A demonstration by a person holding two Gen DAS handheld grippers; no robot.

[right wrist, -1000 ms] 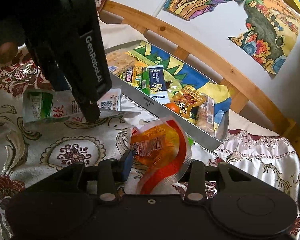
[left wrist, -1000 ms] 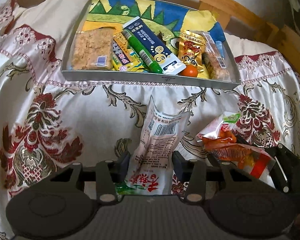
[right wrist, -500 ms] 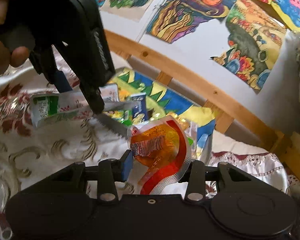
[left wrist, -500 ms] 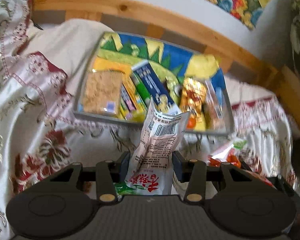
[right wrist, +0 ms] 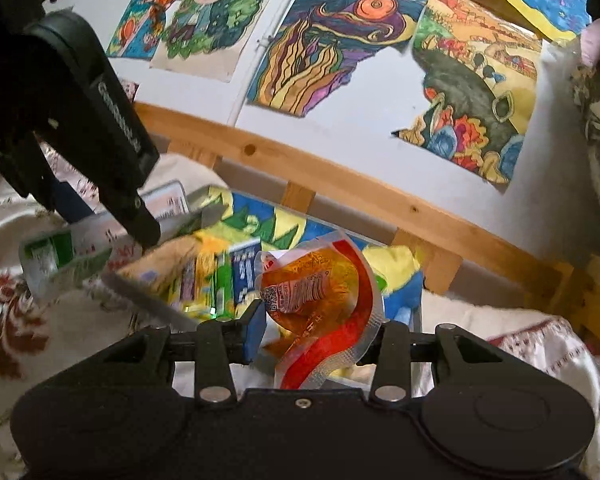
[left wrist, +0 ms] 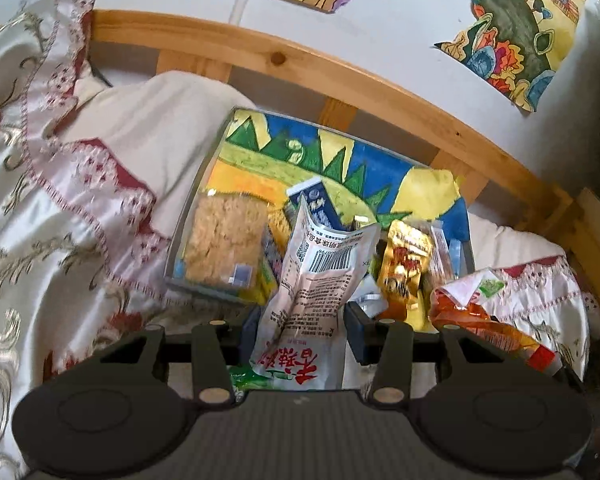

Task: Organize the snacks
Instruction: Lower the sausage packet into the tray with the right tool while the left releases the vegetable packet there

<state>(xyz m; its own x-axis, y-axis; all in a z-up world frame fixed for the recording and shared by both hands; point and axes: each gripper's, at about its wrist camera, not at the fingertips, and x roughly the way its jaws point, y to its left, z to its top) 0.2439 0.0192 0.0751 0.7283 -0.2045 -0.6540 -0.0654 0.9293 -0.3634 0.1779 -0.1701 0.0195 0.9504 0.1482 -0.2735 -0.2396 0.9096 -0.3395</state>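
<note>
White snack packet [left wrist: 308,304]: pinched upright between the blue pads of the left hand-held gripper [left wrist: 300,328], barcode side facing up, red lettering at its lower end; it hangs in the air in front of the tray
Orange-red snack packet [right wrist: 320,304]: curled and crumpled, clamped between the jaws of the right hand-held gripper [right wrist: 314,330], held above the bedspread near the tray's right end; in the left view it shows at the right edge
Left hand-held gripper: clenched on the white packet
Right hand-held gripper: clenched on the orange-red packet
Tray [left wrist: 188,216]: grey, shallow, lying on the bed with a bright painted sheet as its floor
Tray contents: a clear pack of crumbly biscuit [left wrist: 224,248] at the left, a blue carton [left wrist: 320,204] in the middle, a gold foil pouch [left wrist: 404,264] to the right, more small packs between them, blurred
Bedspread [left wrist: 60,240]: cream satin with red flowers, under the tray
Headboard [left wrist: 340,80]: pale wooden rail behind the tray
Wall: white, hung with coloured drawings [right wrist: 340,40]
</note>
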